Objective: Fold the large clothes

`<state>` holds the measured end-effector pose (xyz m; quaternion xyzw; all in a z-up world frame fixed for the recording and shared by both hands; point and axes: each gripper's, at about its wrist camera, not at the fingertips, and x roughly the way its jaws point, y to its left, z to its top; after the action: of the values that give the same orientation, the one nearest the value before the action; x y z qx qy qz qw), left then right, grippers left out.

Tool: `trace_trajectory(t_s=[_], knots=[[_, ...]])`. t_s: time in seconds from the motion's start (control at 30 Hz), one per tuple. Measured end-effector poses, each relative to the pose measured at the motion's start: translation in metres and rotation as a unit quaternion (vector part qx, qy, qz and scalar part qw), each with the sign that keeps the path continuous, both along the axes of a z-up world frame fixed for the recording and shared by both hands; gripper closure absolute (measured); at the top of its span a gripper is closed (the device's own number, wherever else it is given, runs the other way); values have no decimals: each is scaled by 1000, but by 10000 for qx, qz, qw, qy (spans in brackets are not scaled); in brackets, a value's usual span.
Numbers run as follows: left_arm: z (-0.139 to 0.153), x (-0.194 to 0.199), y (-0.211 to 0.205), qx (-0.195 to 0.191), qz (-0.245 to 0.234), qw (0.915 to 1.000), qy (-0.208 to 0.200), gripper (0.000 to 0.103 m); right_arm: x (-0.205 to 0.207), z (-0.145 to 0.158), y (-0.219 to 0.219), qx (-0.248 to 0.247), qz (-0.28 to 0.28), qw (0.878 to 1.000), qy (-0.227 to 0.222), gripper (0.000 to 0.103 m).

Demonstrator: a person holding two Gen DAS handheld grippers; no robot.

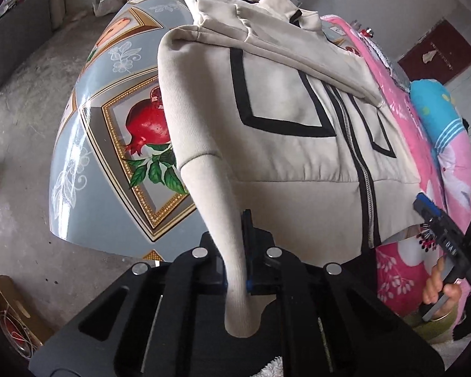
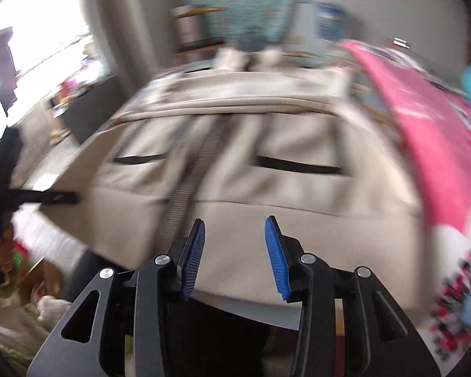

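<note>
A beige zip jacket point(image 1: 298, 144) with black trim lies front up on the table, its zipper point(image 1: 361, 169) closed. Its near sleeve point(image 1: 210, 188) runs down off the body toward me, and my left gripper point(image 1: 240, 245) is shut on the sleeve cuff point(image 1: 240, 308), which hangs out below the pads. In the right wrist view the jacket point(image 2: 251, 182) is blurred; my right gripper point(image 2: 234, 245) stands open above its hem with nothing between the blue pads point(image 2: 274, 251). The right gripper point(image 1: 449, 238) also shows at the jacket's right hem, held by a hand point(image 1: 439, 286).
The table point(image 1: 88, 157) has a grey cloth printed with a pomegranate point(image 1: 147, 125). Pink patterned bedding point(image 1: 439, 157) and a blue cushion point(image 1: 436, 106) lie along the jacket's right side. A cardboard box point(image 1: 6, 308) stands on the concrete floor at lower left.
</note>
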<state>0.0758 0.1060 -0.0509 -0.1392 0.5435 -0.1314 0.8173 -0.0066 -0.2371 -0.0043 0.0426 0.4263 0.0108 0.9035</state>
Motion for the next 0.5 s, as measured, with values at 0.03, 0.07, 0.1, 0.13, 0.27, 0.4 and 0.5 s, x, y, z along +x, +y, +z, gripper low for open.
trace_trajectory(t_s=[0.03, 0.07, 0.1, 0.13, 0.27, 0.4, 0.5], knots=[[0, 0, -2, 71, -8, 10000, -15, 96, -6, 1, -18, -83, -282, 9996, 29, 64], [0, 0, -4, 135, -13, 9999, -28, 96, -11, 0, -32, -163, -509, 9985, 64, 64], [1, -1, -4, 189, -20, 9998, -43, 96, -15, -1, -43, -244, -689, 9973, 102, 64], [1, -1, -5, 247, -34, 9997, -60, 96, -18, -3, -53, -315, -838, 9959, 148, 64], [1, -2, -8, 416, -87, 9991, -75, 96, -23, -18, -78, -315, -1142, 9923, 356, 64], [2, -4, -9, 523, -128, 9985, -63, 95, -23, -34, -90, -115, -1156, 9918, 535, 68], [3, -9, -11, 620, -178, 9979, -60, 95, -27, -36, -88, -78, -1091, 9926, 529, 80]])
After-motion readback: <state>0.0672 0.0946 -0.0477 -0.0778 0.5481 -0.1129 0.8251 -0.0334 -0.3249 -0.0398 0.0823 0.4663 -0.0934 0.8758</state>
